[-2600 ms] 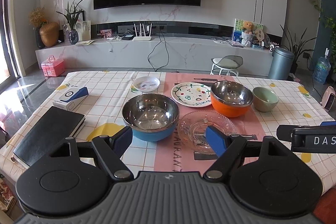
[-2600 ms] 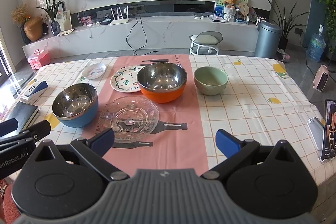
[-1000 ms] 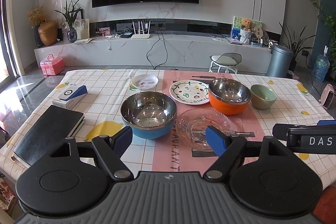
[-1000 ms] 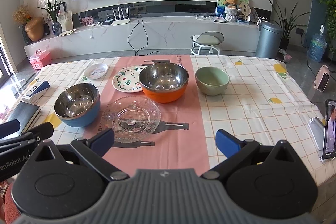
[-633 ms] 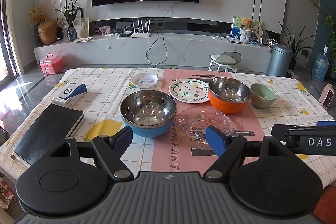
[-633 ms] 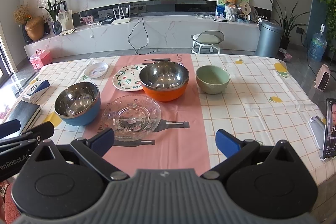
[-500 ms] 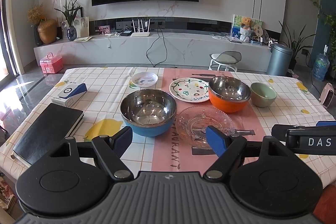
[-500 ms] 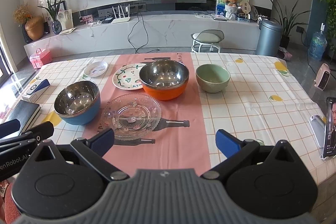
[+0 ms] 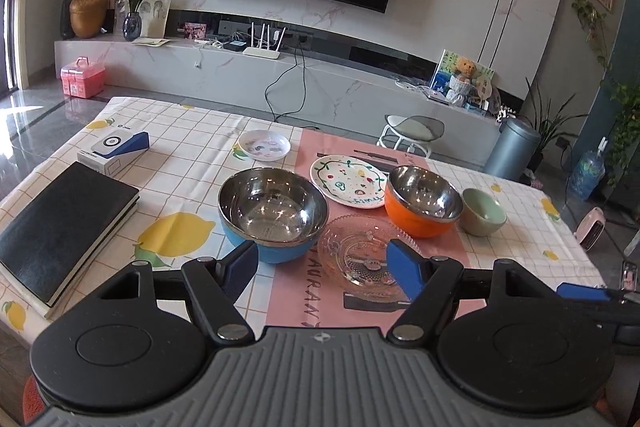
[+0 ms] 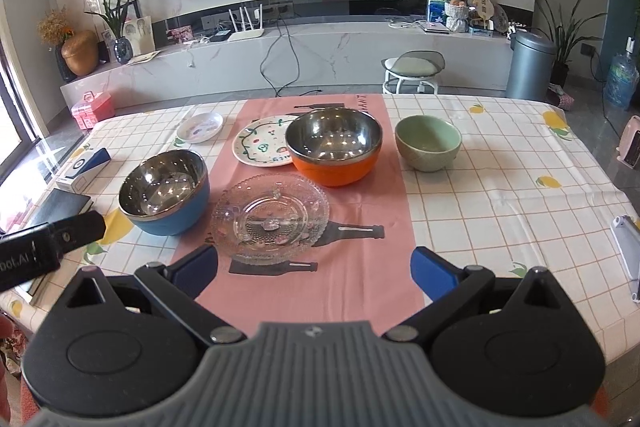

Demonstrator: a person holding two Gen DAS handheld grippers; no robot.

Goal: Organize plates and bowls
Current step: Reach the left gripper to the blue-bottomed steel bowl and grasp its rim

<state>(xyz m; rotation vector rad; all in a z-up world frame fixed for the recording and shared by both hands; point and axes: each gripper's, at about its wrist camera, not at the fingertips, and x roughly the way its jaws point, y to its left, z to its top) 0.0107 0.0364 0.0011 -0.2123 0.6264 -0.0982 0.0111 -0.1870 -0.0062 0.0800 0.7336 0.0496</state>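
Left tongs [image 9: 322, 265] stand released, jaws just narrowed slightly, nothing between them. Blue bowl [image 9: 272, 213] sits directly ahead, toward the surface's [image 9: 180, 163] left edge. Right tongs [image 10: 314, 273], released and empty, lie farther off, facing the glass plate [image 10: 270, 219].

A blue steel-lined bowl [image 10: 165, 193] sits upright at centre left. Just right of it lies a clear glass plate [image 10: 270, 217]. Behind that stands an orange steel-lined bowl [image 10: 334, 151], overlapping a painted white plate [image 10: 260, 145]. A green bowl [image 10: 428, 143] sits right of the orange bowl, and a small white dish [image 10: 200, 126] lies upper left.
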